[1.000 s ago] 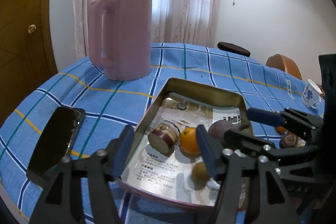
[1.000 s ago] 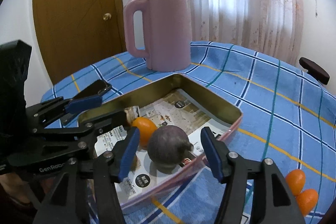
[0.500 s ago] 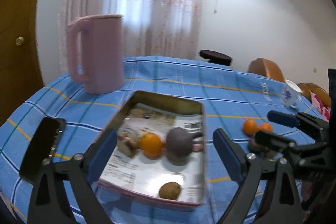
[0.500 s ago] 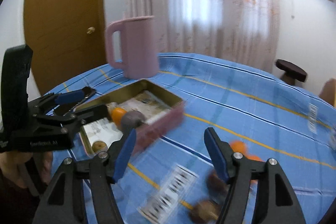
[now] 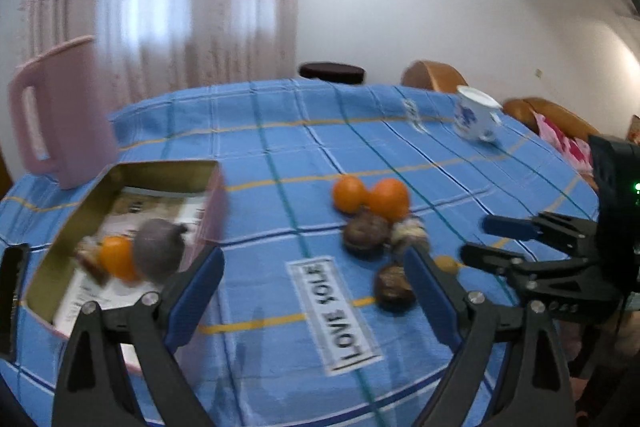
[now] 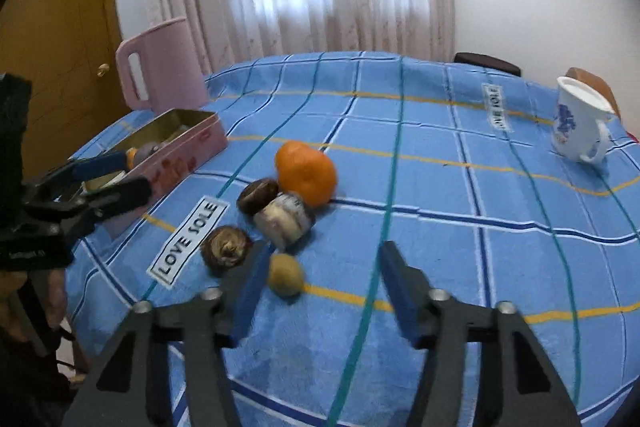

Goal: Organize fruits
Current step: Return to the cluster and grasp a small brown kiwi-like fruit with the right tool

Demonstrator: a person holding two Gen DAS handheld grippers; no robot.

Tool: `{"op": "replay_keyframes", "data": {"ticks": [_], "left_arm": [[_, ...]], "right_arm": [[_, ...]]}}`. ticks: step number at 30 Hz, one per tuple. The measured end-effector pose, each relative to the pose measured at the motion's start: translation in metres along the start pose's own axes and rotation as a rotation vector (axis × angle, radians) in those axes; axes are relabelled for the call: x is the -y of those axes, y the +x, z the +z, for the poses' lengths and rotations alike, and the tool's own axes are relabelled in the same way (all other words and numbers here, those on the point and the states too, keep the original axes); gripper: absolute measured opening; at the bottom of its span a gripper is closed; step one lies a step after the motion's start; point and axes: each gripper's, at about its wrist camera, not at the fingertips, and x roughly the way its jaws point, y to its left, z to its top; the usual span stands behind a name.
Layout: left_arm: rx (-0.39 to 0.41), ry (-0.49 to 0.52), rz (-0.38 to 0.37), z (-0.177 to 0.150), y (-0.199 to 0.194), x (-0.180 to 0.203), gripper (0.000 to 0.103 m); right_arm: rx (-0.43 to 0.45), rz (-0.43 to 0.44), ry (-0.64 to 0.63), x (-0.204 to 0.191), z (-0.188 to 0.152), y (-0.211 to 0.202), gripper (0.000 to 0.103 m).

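Loose fruit lies on the blue checked cloth: two oranges point(image 5: 350, 193), two brown round fruits point(image 5: 366, 233), a cut pale piece point(image 5: 408, 233) and a small yellowish fruit point(image 6: 285, 273). The pink tin point(image 5: 212, 203) at the left holds an orange point(image 5: 116, 259), a grey-purple fruit point(image 5: 158, 251) and a cut piece. My left gripper point(image 5: 312, 279) hovers wide over the "LOVE SOLE" label, empty, its jaws closing slightly. My right gripper point(image 6: 322, 267) hangs low over the cloth with its jaws closing. The yellowish fruit sits just inside its left finger point(image 6: 250, 283), far from the right one.
A pink jug point(image 6: 160, 67) stands behind the tin. A white and blue cup point(image 6: 580, 127) sits at the far right. A dark phone point(image 5: 12, 291) lies at the left edge. The table's near edge runs just below both grippers. A stool and chairs stand beyond.
Both views have swung right, from the tin to the loose fruit pile. My left jaws have widened. My right jaws have narrowed and dropped beside the yellowish fruit.
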Motion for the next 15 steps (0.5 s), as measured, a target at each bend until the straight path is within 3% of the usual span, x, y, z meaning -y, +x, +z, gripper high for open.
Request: {"op": "replay_keyframes", "data": {"ticks": [6, 8, 12, 15], "left_arm": [[-0.044, 0.020, -0.017, -0.002, 0.013, 0.013, 0.089], [-0.059, 0.018, -0.026, -0.004, 0.017, 0.015, 0.086], [-0.088, 0.020, -0.053, -0.007, 0.024, 0.018, 0.082], [-0.108, 0.028, -0.074, -0.009, 0.027, 0.023, 0.069]], "right_arm": [[-0.038, 0.057, -0.035, -0.012, -0.003, 0.012, 0.048], [-0.070, 0.057, -0.045, -0.014, -0.005, 0.021, 0.033], [-0.096, 0.084, -0.053, -0.016, -0.009, 0.024, 0.028], [-0.066, 0.085, -0.042, -0.016, -0.011, 0.019, 0.028]]}}
